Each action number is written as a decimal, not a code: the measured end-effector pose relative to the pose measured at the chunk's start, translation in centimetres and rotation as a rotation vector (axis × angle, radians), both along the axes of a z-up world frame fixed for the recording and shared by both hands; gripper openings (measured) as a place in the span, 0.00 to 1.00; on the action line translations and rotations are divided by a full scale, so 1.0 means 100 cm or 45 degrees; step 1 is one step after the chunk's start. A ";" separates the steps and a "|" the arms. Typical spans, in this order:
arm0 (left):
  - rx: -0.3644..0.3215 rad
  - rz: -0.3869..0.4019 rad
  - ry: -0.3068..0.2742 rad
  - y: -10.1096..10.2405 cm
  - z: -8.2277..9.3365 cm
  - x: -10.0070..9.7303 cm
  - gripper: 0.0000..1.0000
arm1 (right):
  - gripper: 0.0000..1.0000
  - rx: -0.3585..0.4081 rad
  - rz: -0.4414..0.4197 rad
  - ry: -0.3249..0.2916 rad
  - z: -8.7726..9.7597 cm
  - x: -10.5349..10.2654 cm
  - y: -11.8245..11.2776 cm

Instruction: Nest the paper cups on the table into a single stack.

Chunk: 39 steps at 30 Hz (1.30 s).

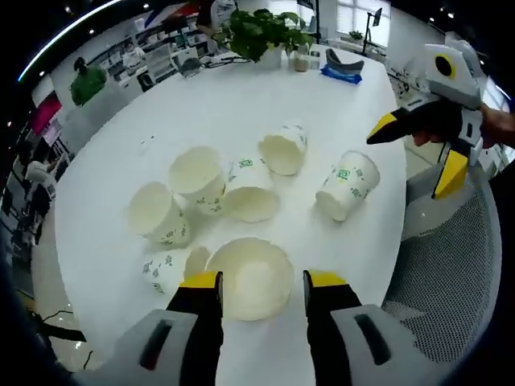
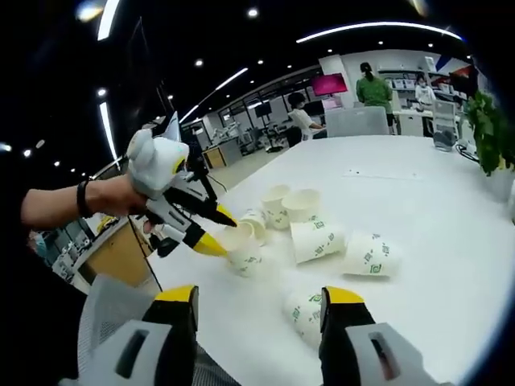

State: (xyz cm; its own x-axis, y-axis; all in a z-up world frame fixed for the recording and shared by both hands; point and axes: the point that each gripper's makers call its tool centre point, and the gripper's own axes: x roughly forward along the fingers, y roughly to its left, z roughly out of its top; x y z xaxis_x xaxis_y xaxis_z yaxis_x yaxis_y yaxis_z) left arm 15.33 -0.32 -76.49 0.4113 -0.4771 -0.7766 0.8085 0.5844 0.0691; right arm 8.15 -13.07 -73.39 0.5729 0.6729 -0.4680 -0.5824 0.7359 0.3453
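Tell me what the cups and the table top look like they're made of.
Cups: likely paper, matte white walls with green printed logos and rolled rims. Table: smooth white surface with a soft sheen, perhaps laminate; the pictures leave that open.

Seven white paper cups with green print are scattered on the white table [image 1: 241, 104]. The nearest cup [image 1: 251, 277] faces its wide open mouth toward the left gripper view's camera, near the table's close edge. Just beside it, a small cup [image 1: 165, 269] lies on its side. Farther in, two cups stand upright and close together: one [image 1: 157, 213] and another [image 1: 199, 177]. Touching the second, a cup [image 1: 251, 197] lies tipped, mouth showing. Beyond it a cup [image 1: 286, 149] lies on its side, and one more [image 1: 348, 185] lies on its side apart, toward the table's edge.
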 end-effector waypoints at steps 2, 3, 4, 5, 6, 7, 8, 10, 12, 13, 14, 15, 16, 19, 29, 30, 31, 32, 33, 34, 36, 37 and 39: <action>-0.030 0.055 -0.026 0.005 0.002 -0.003 0.41 | 0.61 0.001 -0.017 0.002 0.001 -0.001 -0.003; -0.061 0.077 -0.037 0.005 0.004 -0.003 0.41 | 0.61 -0.002 -0.029 0.004 0.000 0.000 -0.005; -0.087 0.102 -0.043 0.006 0.006 -0.004 0.42 | 0.61 -0.004 -0.038 0.005 -0.001 0.000 -0.007; -0.117 0.129 -0.044 0.007 0.007 -0.003 0.42 | 0.61 -0.005 -0.049 0.007 -0.002 0.001 -0.009; -0.148 0.153 -0.040 0.009 0.007 -0.005 0.42 | 0.61 0.002 -0.070 0.015 -0.004 0.003 -0.014; -0.161 0.164 -0.045 0.010 0.006 -0.006 0.42 | 0.60 0.013 -0.088 0.026 -0.005 0.004 -0.016; -0.172 0.181 -0.049 0.012 0.006 -0.007 0.42 | 0.60 0.032 -0.098 0.034 -0.005 0.002 -0.017; -0.202 0.212 -0.052 0.015 0.007 -0.012 0.42 | 0.60 0.043 -0.120 0.045 -0.008 0.005 -0.022; -0.211 0.222 -0.055 0.017 0.004 -0.016 0.42 | 0.60 0.044 -0.129 0.051 -0.010 0.004 -0.025; -0.213 0.226 -0.059 0.020 0.002 -0.016 0.43 | 0.60 0.044 -0.131 0.053 -0.010 0.004 -0.026; -0.218 0.233 -0.062 0.021 0.002 -0.017 0.43 | 0.60 0.043 -0.134 0.057 -0.009 0.003 -0.026; -0.226 0.238 -0.065 0.022 0.001 -0.018 0.43 | 0.60 0.043 -0.134 0.058 -0.010 0.002 -0.026; -0.244 0.253 -0.073 0.023 0.003 -0.019 0.43 | 0.60 0.044 -0.138 0.063 -0.011 0.003 -0.028; -0.274 0.277 -0.085 0.027 0.005 -0.022 0.43 | 0.60 0.041 -0.148 0.076 -0.015 0.003 -0.030; -0.388 0.387 -0.173 0.046 0.023 -0.027 0.45 | 0.59 0.051 -0.148 0.099 -0.019 0.001 -0.027; -0.391 0.391 -0.175 0.047 0.023 -0.028 0.45 | 0.59 0.051 -0.148 0.101 -0.020 0.001 -0.027; -0.398 0.400 -0.179 0.048 0.025 -0.031 0.45 | 0.59 0.051 -0.148 0.104 -0.021 0.001 -0.027; -0.402 0.409 -0.181 0.050 0.025 -0.034 0.45 | 0.59 0.049 -0.149 0.106 -0.022 0.001 -0.027; -0.407 0.418 -0.181 0.052 0.026 -0.036 0.45 | 0.59 0.044 -0.150 0.106 -0.022 0.001 -0.027; -0.433 0.445 -0.178 0.054 0.028 -0.039 0.45 | 0.59 0.040 -0.151 0.107 -0.022 0.001 -0.027; -0.460 0.466 -0.185 0.056 0.030 -0.043 0.46 | 0.59 0.035 -0.160 0.110 -0.024 0.001 -0.029; -0.459 0.471 -0.187 0.058 0.029 -0.045 0.46 | 0.59 0.033 -0.162 0.113 -0.025 0.001 -0.030; -0.458 0.482 -0.184 0.060 0.027 -0.050 0.46 | 0.59 0.029 -0.172 0.124 -0.028 0.001 -0.032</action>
State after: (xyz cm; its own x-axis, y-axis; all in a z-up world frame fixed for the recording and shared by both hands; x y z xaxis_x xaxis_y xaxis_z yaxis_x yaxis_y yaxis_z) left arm 10.34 5.65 -73.76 0.6967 -0.5001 -0.5143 0.5340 0.8403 -0.0937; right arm 8.29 -16.27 -76.17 0.6114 0.6040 -0.5113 -0.4416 0.7966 0.4129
